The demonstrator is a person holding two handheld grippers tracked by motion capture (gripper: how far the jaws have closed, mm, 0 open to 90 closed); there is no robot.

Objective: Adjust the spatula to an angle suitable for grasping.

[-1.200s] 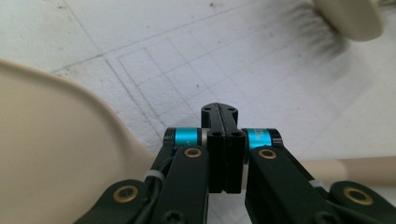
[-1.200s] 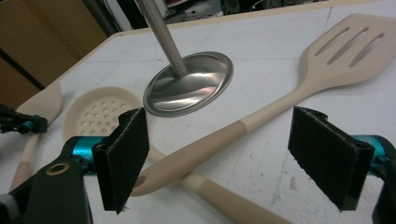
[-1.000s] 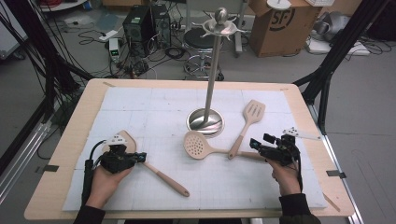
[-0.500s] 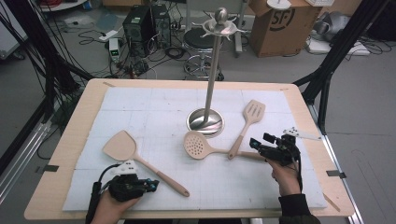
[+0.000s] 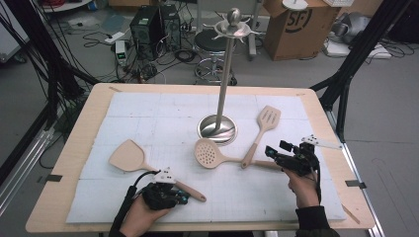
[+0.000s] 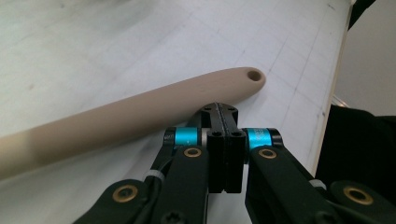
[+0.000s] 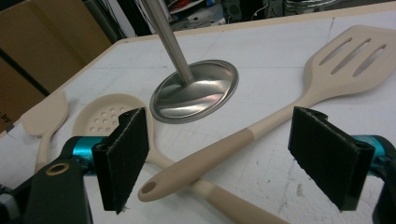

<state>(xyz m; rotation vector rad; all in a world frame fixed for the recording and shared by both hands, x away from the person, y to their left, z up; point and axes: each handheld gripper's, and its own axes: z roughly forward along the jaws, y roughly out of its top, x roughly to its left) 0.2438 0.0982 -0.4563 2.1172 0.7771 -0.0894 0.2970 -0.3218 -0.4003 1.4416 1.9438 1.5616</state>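
White mat [image 5: 148, 113] | left gripper [image 6: 223, 112] fingers closed, seemingly touching spatula handle [image 6: 140, 112] | right gripper [image 7: 224, 158] fingers open

On the tabletop [image 5: 89, 128], the left claw [image 5: 184, 198] sat at the handle end of a solid turner [image 5: 129, 157]. The right claw [image 5: 272, 152] hovered over the crossed handles of the perforated skimmer [image 5: 209, 153] and slotted turner [image 5: 267, 120], near the steel stand [image 5: 218, 129].

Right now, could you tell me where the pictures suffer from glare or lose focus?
Right gripper view: bright glare on the steel stand base, the jaw pads slightly soft. Left gripper view: the spatula handle blurs toward the left edge, while its hanging hole stays sharp. High view: even light, faint shadows.
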